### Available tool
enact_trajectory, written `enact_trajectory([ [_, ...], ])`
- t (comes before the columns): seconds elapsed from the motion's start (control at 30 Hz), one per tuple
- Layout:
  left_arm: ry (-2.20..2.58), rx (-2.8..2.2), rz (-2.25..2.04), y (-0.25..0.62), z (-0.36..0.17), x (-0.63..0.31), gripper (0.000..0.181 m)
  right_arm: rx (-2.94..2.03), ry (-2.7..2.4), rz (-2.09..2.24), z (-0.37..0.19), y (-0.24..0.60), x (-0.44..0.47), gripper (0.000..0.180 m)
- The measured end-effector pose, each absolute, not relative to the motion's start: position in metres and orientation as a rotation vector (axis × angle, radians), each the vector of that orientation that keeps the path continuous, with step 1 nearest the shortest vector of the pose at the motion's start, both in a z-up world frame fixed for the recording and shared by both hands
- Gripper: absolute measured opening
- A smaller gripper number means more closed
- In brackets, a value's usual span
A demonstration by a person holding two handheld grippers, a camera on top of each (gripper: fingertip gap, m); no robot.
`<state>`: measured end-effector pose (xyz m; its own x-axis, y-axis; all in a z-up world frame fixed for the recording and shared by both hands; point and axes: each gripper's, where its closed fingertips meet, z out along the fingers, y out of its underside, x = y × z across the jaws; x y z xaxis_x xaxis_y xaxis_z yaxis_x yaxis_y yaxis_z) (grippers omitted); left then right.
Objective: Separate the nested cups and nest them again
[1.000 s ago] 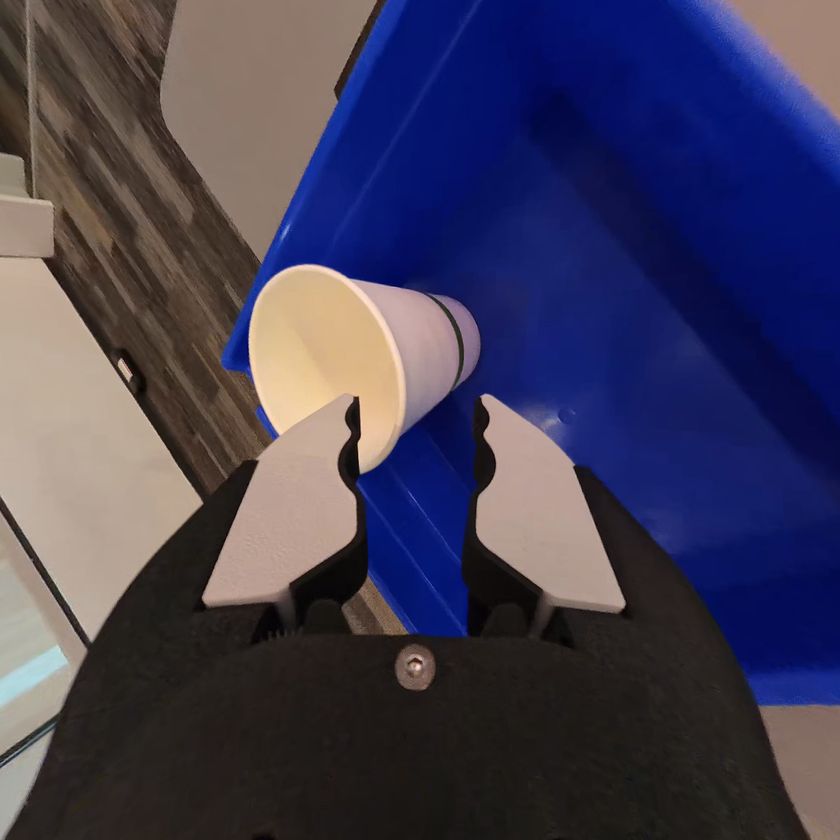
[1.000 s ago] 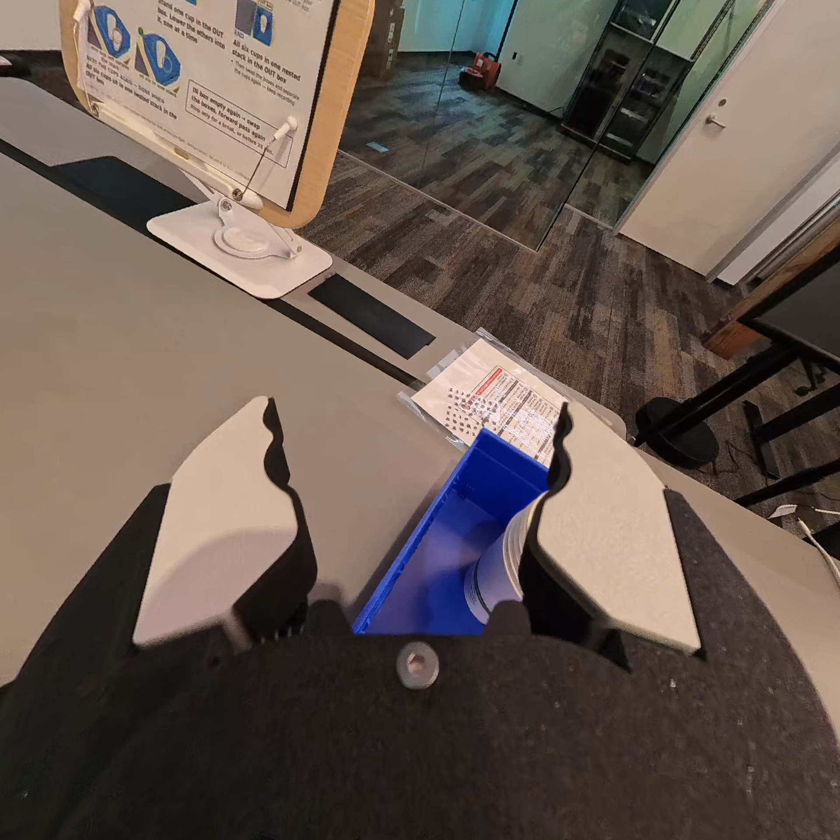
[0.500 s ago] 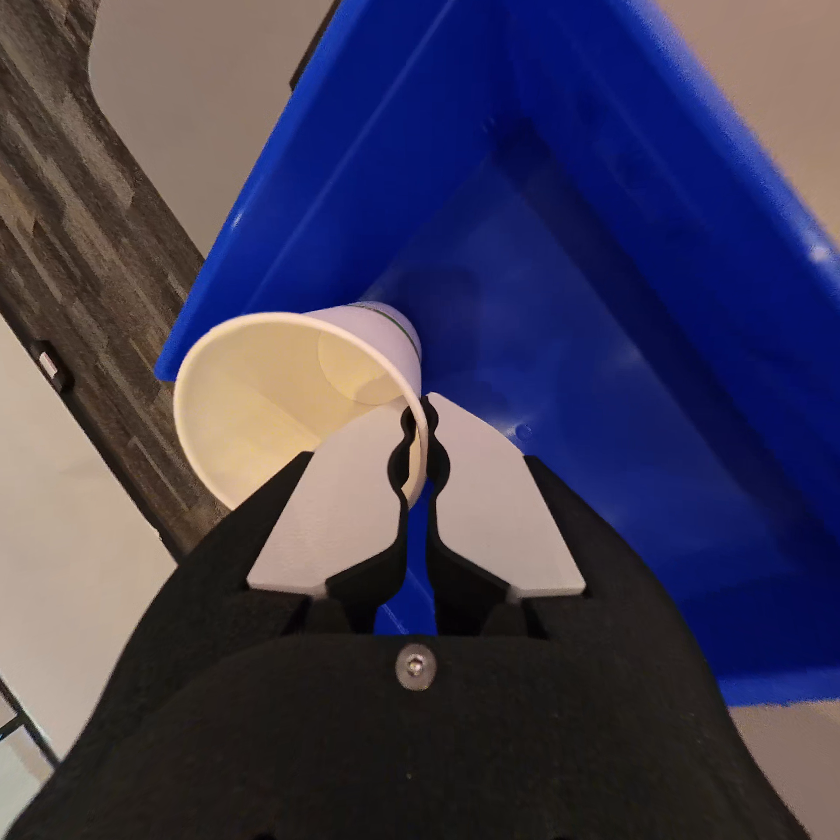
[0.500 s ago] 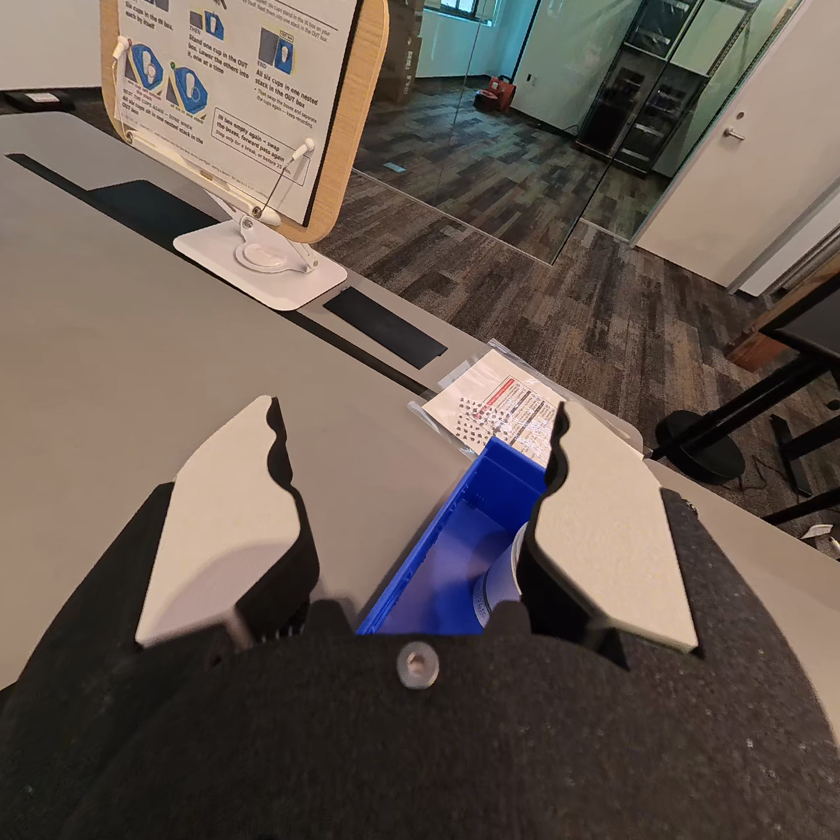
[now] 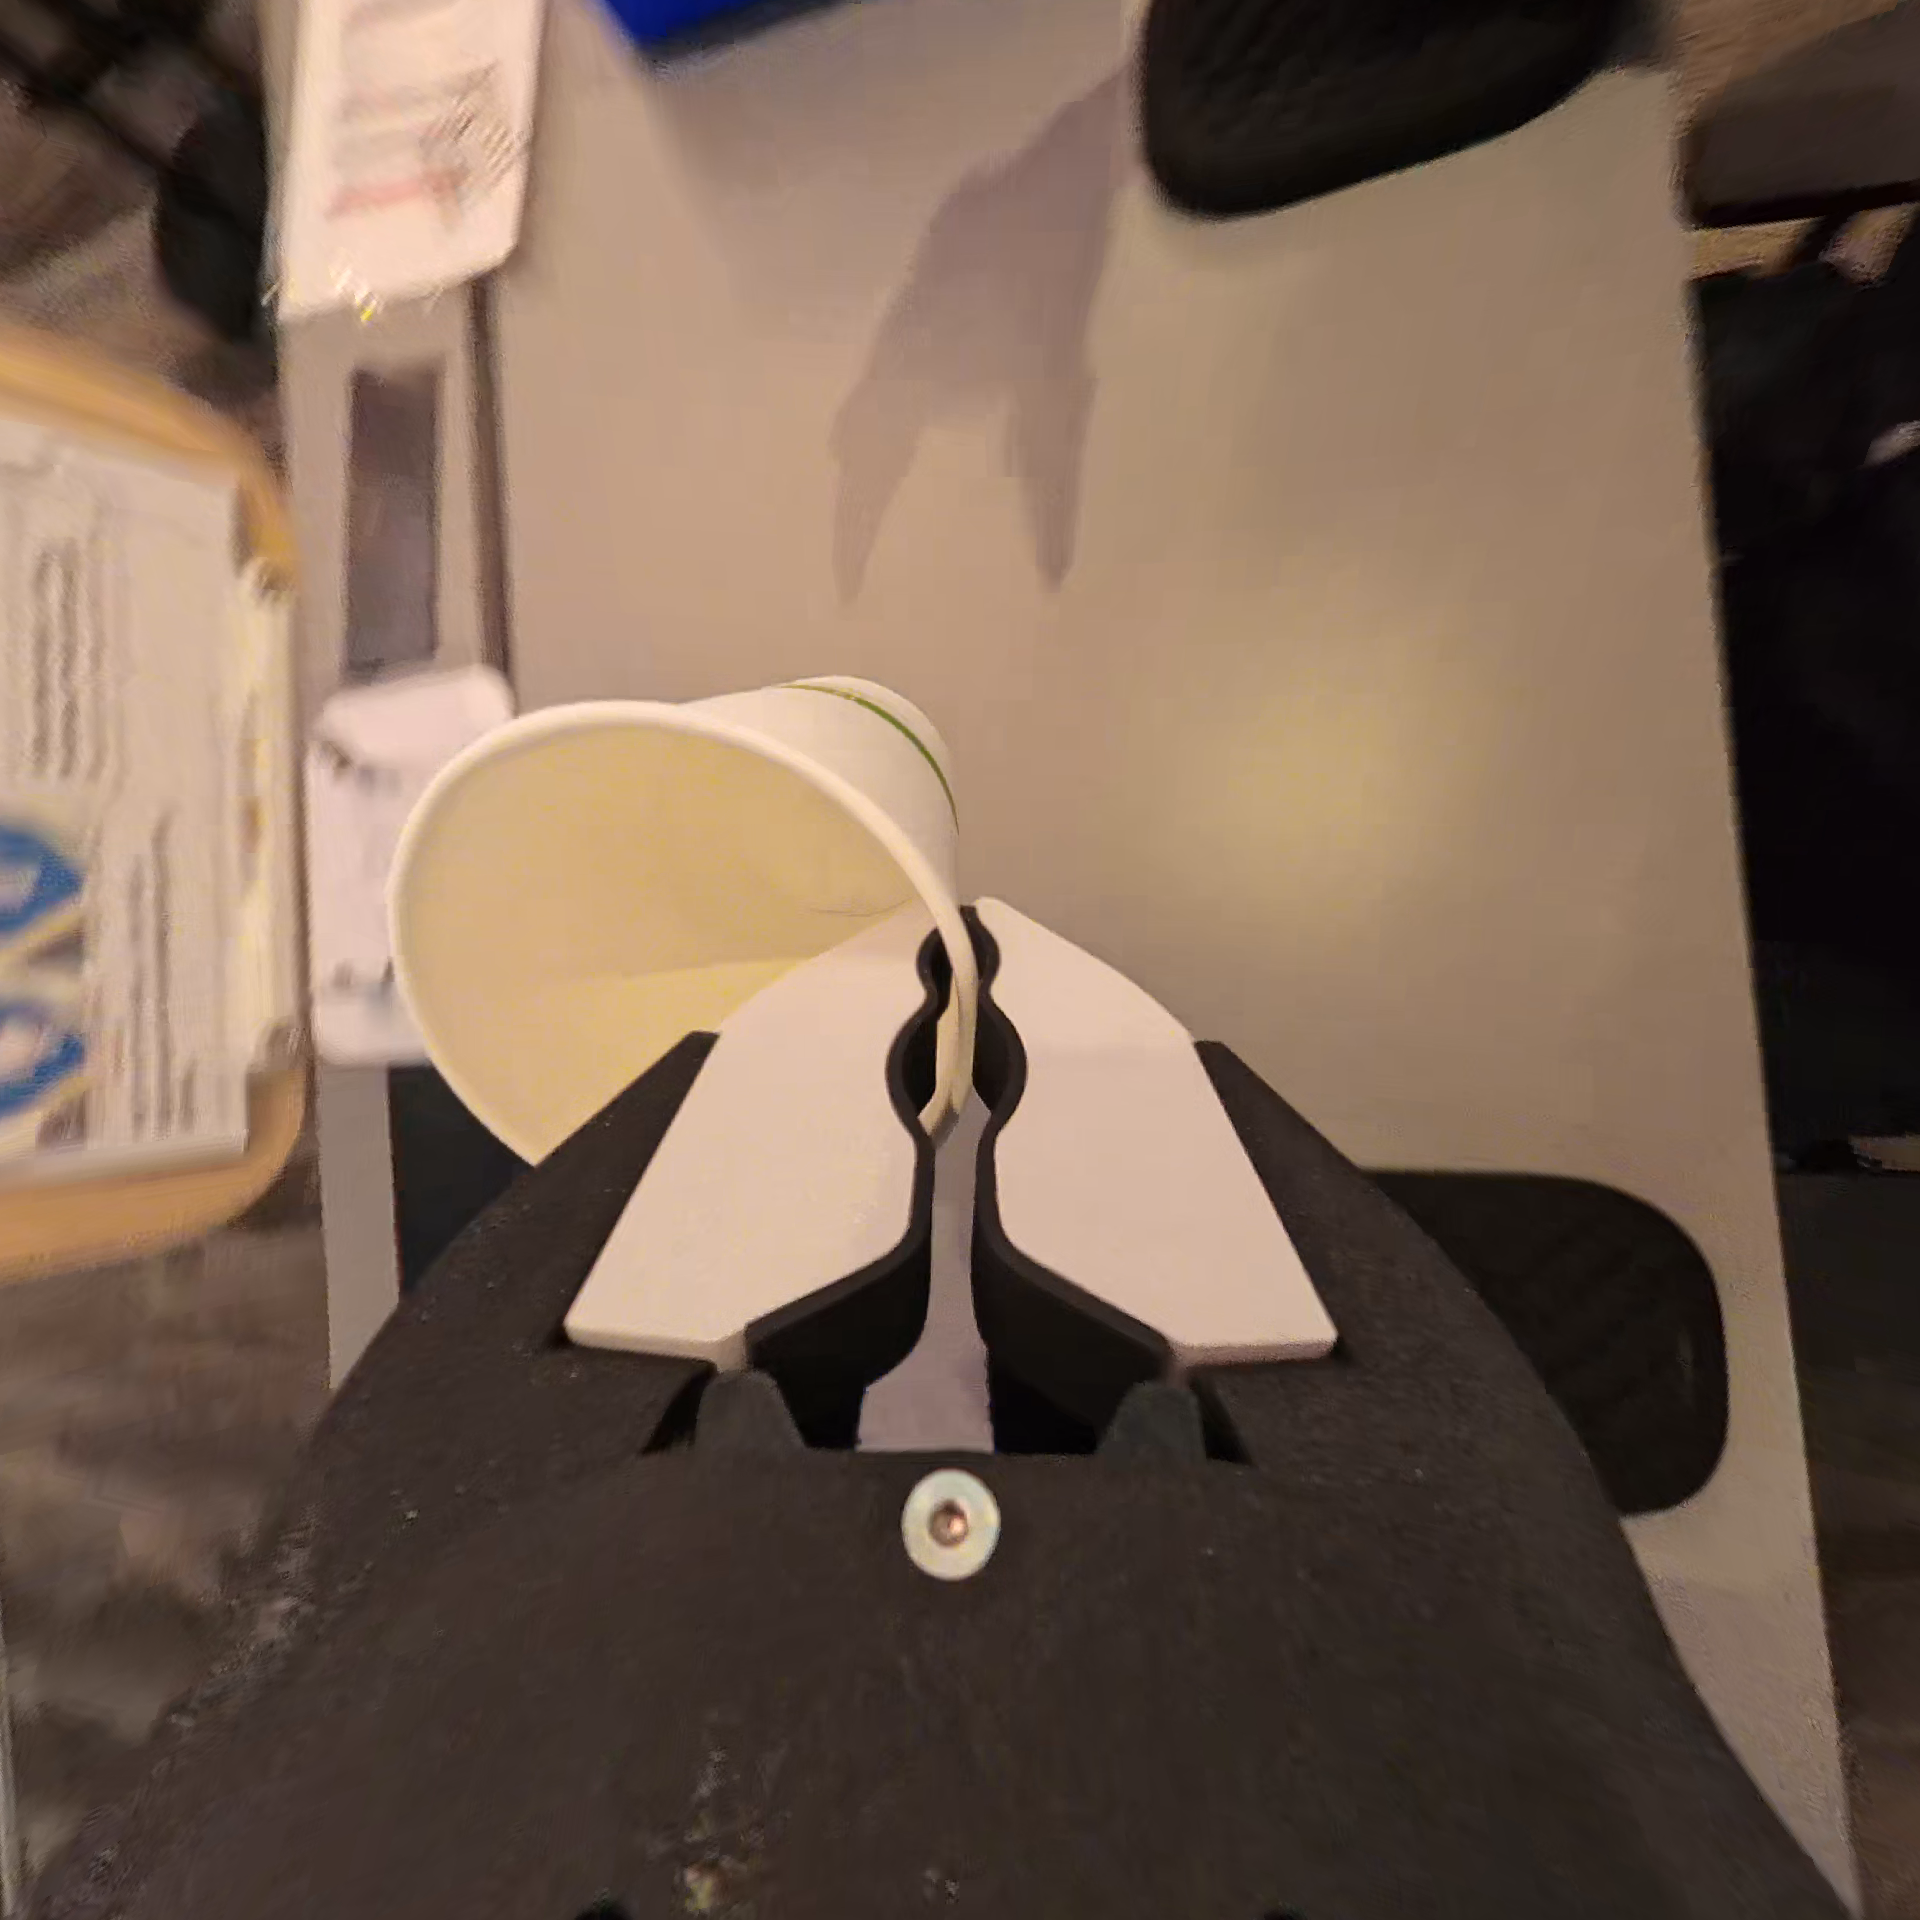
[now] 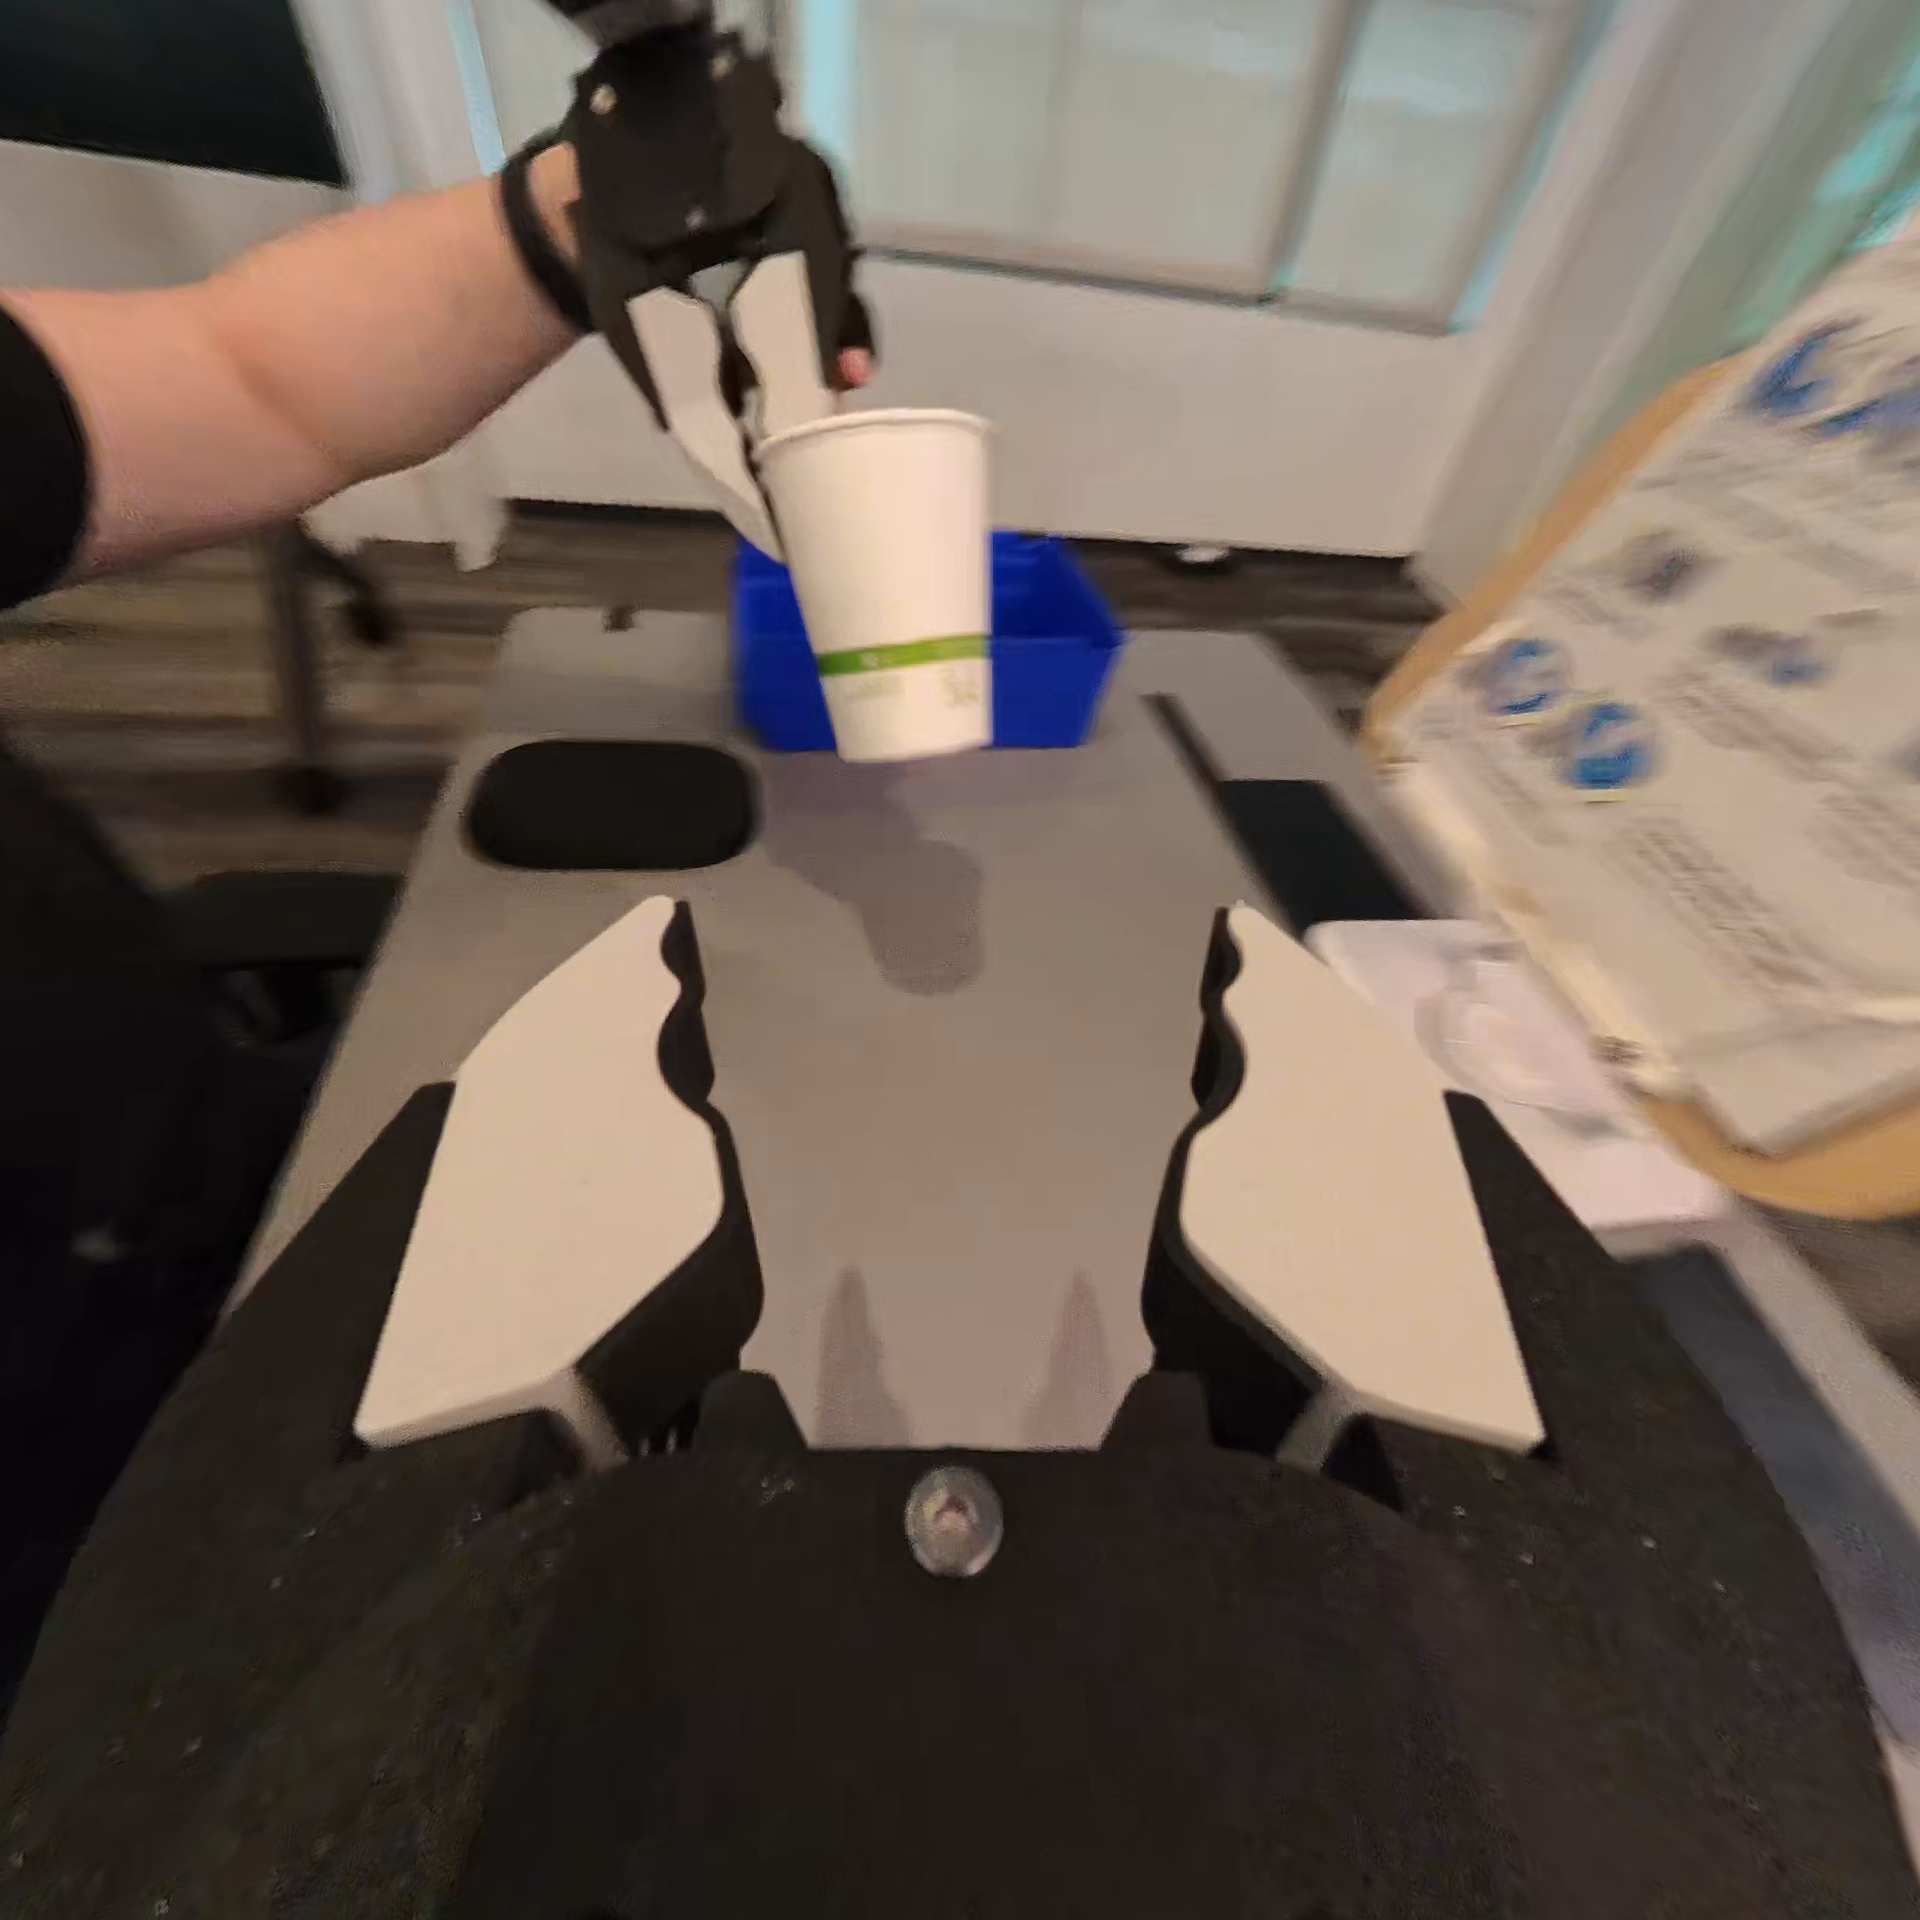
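1. Surface: grey and bare in the middle. I'd set the cup down here upright, base first, and let go only once it's flat.
2. Blue bin: at the far end, behind the cup.
3. Instruction board: wood-edged, at the right. Blurred; not quoting it.
4. Right gripper: jaws spread, empty, low over the surface.
5. Left gripper: jaws pinching the rim wall. Thin paper, so keep the squeeze light.
6. Paper cup: white w/ green band, held upright in the air. Small print illegible.
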<state>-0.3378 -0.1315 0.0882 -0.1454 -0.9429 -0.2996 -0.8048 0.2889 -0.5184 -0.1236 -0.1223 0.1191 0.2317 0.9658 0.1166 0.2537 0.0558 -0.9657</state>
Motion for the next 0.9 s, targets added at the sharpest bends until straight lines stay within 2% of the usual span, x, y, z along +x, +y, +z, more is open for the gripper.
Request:
enact_trajectory([
  [0.3, 2.289, -1.306, -0.429, -0.185, 0.06, -0.249, 0.0, -1.521, -1.431, 1.352, 0.073, -0.161, -0.212, 0.097],
  [0.5, 2.335, -1.254, -0.474, -0.197, 0.058, -0.233, 0.0, -1.469, -1.514, 1.382, 0.067, -0.175, -0.226, 0.102],
  [0.73, 2.379, -1.202, -0.489, -0.208, 0.056, -0.226, 0.0, -1.494, -1.574, 1.421, 0.058, -0.182, -0.226, 0.094],
  [0.9, 2.431, -1.181, -0.499, -0.216, 0.05, -0.224, 0.0, -1.485, -1.648, 1.469, 0.051, -0.194, -0.227, 0.096],
])
